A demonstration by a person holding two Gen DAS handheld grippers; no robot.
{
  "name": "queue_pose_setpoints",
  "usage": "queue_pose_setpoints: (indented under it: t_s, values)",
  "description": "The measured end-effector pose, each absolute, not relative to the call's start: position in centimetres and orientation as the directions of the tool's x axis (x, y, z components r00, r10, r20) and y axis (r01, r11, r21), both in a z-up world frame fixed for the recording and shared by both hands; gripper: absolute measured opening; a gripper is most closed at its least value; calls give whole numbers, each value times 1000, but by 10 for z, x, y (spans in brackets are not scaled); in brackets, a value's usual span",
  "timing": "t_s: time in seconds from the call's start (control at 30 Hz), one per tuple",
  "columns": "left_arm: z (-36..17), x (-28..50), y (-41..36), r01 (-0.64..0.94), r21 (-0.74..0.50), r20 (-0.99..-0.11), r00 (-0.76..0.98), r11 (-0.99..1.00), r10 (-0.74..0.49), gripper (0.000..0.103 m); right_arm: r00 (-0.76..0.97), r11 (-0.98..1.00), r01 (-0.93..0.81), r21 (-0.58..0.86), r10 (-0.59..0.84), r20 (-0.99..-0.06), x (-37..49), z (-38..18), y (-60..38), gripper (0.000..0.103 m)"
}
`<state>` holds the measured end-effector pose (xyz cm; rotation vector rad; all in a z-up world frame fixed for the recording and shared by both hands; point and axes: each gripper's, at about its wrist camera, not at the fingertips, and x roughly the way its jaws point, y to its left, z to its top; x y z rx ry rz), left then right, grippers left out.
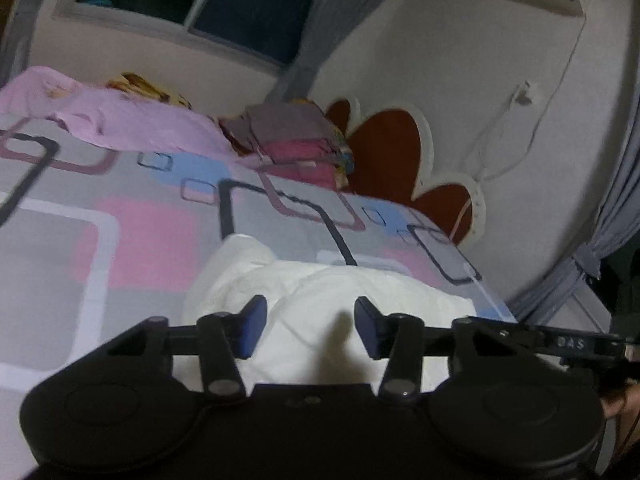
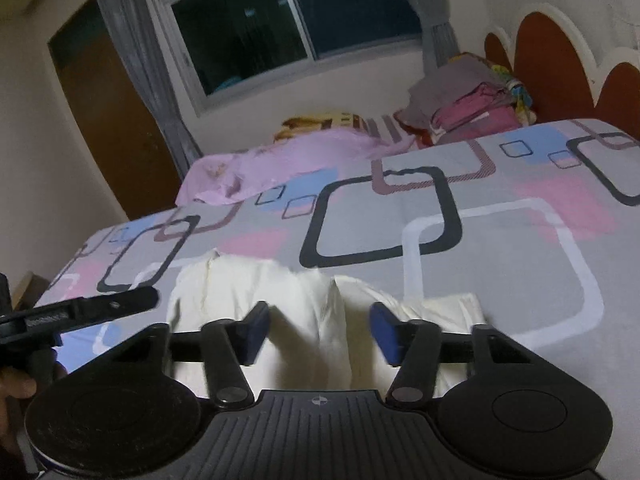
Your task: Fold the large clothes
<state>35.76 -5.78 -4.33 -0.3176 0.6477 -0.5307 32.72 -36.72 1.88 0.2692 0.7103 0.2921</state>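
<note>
On the bed [image 2: 520, 280], spread with a grey sheet printed in pink, blue and dark rounded squares, a white garment [image 2: 304, 300] lies bunched at the near edge, just in front of both claws. In the right wrist view, the left claw's [image 2: 132, 300] dark finger reaches in from the left edge over the sheet beside the garment's left end, with the person's hand [image 2: 16, 388] on its handle. The right claw [image 2: 318, 334] hangs over the middle of the white cloth with its blue pads [image 2: 384, 332] apart and nothing pinched between them. In the left wrist view the left claw [image 1: 310, 326] likewise stands parted above the rumpled garment [image 1: 320, 292], not gripping it. Farther back, a lilac garment [image 2: 280, 164] lies spread by the far edge of the bed, under a dark window [image 2: 280, 28] with grey curtains [image 2: 132, 60]. To its right a stack of folded clothes [image 2: 472, 100] in grey and magenta sits near the red, white-edged headboard [image 2: 560, 64].
</note>
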Motion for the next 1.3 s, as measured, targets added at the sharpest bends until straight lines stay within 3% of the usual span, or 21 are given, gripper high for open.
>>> queue_pose_setpoints:
  t_s: [0.03,0.1,0.27,0.43,0.7,0.73,0.8,0.83,0.87,1.03,1.3]
  values:
    - [-45,363,-64,379,-431,-500,655,819,-566,42,708,930,-165,329,343,-617,333,14,-366,35]
    - [-50,369,-80,404,-403,-533,625,821,-570,42,676,936,-138,325,329,-659,339,-1,-371,30]
    - [-78,376,-109,420,-368,-597,577,829,-557,42,625,939,-68,336,303,-720,343,-40,-392,30]
    - [-103,376,-135,431,-265,-644,587,863,-491,42,628,928,-46,369,314,-712,343,-74,-409,30]
    - [-100,376,-139,426,-219,-671,588,878,-453,44,619,913,-38,405,340,-708,340,-73,-416,31]
    - [-94,371,-139,423,-205,-672,595,883,-441,48,618,916,-40,400,337,-710,338,-67,-416,37]
    - [-80,358,-138,411,-177,-666,619,894,-417,65,628,918,-48,394,334,-703,330,-52,-419,51]
    - [-72,349,-136,408,-151,-654,642,900,-401,86,646,916,-65,397,341,-682,323,-41,-422,63]
    - [-65,340,-133,405,-128,-641,663,905,-387,91,663,914,-80,398,347,-663,316,-33,-424,67]
    - [-48,305,-117,374,-147,-629,679,916,-378,91,667,895,-169,413,412,-620,286,-7,-417,69]
    - [-77,283,-129,338,-92,-700,647,936,-302,85,588,930,-178,320,362,-723,279,-43,-386,68]
